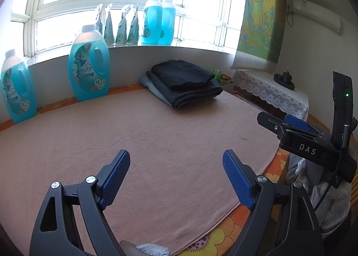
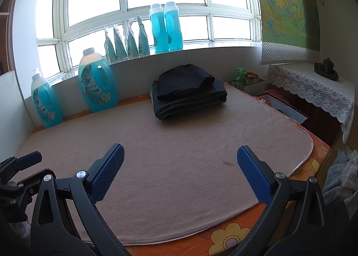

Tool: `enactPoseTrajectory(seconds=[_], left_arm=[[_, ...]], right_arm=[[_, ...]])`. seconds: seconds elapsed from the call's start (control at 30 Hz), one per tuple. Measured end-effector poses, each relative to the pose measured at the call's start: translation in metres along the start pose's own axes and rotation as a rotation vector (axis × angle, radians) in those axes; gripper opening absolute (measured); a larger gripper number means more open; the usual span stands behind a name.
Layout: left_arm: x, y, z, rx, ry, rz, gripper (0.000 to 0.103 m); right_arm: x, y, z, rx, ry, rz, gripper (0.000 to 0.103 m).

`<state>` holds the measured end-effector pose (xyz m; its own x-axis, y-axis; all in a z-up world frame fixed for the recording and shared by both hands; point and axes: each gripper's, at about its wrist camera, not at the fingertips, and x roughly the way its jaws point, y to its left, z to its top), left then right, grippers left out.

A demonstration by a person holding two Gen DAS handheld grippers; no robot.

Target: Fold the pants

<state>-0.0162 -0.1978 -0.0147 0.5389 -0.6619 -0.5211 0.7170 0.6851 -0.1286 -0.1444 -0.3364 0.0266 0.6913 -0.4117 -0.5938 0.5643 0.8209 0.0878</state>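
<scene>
A stack of folded dark pants (image 1: 183, 81) (image 2: 188, 90) lies at the far side of a pinkish-beige blanket (image 1: 156, 135) (image 2: 167, 144), close under the windowsill. A lighter blue-grey garment shows at the stack's left edge in the left wrist view. My left gripper (image 1: 176, 155) hovers open over the near part of the blanket, nothing between its blue pads. My right gripper (image 2: 180, 149) is open wide over the near blanket too, holding nothing. The right gripper's body (image 1: 313, 142) shows at the right of the left wrist view; the left gripper's tip (image 2: 22, 162) shows at the left of the right wrist view.
Big blue detergent bottles (image 1: 89, 66) (image 2: 98, 83) stand by the wall at the left; more bottles and pouches (image 1: 156, 25) line the sill. A lace-covered side table (image 2: 313, 86) and small tins (image 2: 250, 79) sit at the right. A flowered orange sheet (image 2: 235, 235) edges the blanket.
</scene>
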Motion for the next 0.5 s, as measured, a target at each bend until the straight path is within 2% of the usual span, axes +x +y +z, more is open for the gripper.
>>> enactPoseTrajectory(seconds=[0.5], left_arm=[[0.0001, -0.0009, -0.0036, -0.002, 0.002, 0.011, 0.085]], right_arm=[[0.0026, -0.0005, -0.0015, -0.006, 0.0, -0.001, 0.102]])
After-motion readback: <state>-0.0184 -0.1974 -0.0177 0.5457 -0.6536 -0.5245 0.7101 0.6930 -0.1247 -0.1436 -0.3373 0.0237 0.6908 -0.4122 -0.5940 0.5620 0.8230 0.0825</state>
